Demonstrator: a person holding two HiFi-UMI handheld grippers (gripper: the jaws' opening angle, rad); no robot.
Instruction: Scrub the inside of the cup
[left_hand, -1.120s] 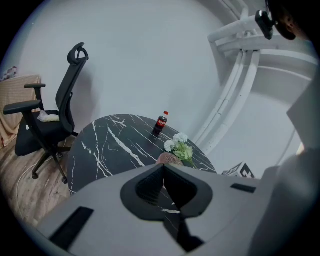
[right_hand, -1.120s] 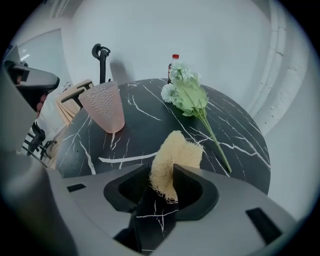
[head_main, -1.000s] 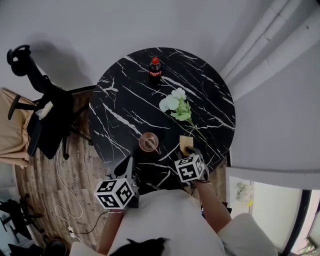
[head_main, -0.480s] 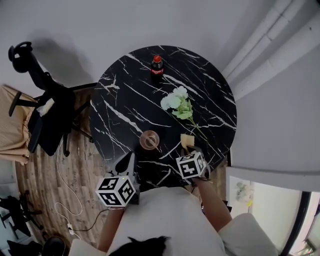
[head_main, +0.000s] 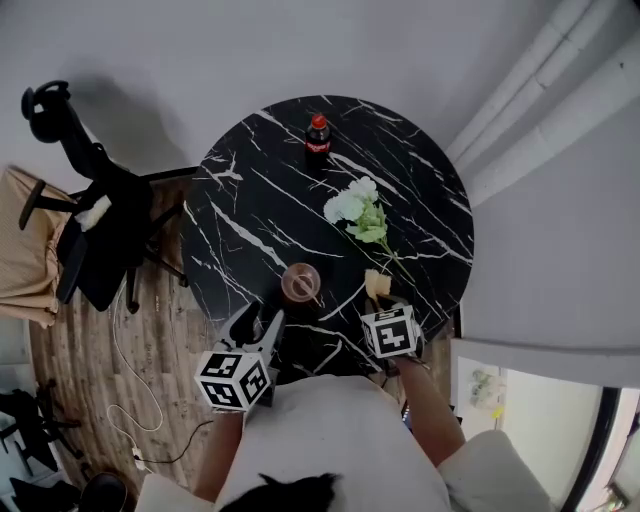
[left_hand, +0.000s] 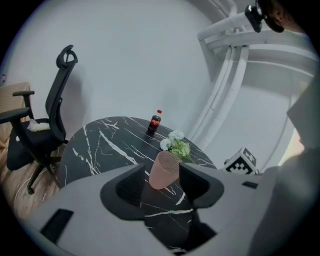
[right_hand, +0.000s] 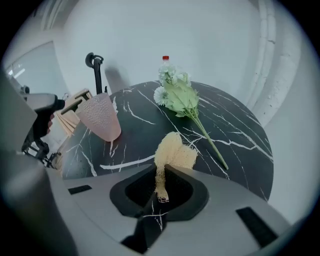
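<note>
Cup (head_main: 300, 283), where from the grippers?
Upright on the tabletop (head_main: 260, 200), at 1 o'clock from the left gripper (head_main: 264, 314), the nearer one. Its jaws have just been opening and stand apart, in line with the cup but not touching it.
And the right gripper (right_hand: 161, 170)?
Cup at 10 o'clock; jaws have just been closing, clamped on the sponge (right_hand: 175, 150).

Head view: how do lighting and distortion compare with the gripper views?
Head view: even, soft light; the office chair throws a faint shadow. Left gripper view: strong fisheye bends the wall pipes, dark corners, pink cup sharp. Right gripper view: same vignette, loofah crisp.
</note>
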